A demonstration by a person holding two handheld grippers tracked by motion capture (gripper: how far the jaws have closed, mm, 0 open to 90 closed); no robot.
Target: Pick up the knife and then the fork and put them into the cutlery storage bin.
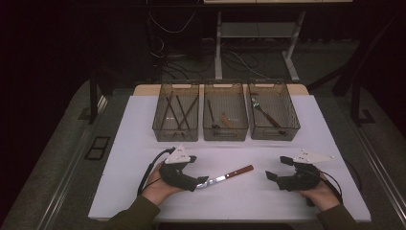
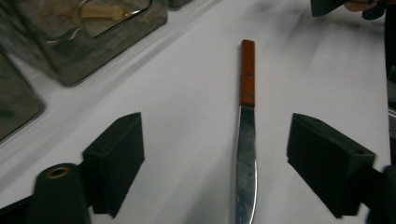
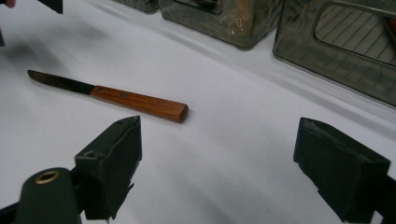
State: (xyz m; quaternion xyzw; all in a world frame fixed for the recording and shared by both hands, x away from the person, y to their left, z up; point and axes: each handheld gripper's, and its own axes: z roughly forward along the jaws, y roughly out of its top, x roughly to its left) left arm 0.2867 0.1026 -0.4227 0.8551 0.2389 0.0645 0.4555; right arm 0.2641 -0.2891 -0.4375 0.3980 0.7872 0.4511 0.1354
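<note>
Left gripper (image 2: 215,170) is sitting with jaws spread wide, straddling the blade end of the knife (image 2: 246,121) — nothing gripped yet. Knife is lying flat on the white table (image 1: 143,124), wooden handle pointing toward the right gripper (image 1: 280,168), which is also gaping open, empty, well apart from the handle. Risks: closing on thin slick steel lying flat, the pads are likely sliding off or skidding it sideways; blade is sitting off-centre between the jaws, so it may pivot. The bins (image 1: 225,117) are standing beyond.
</note>
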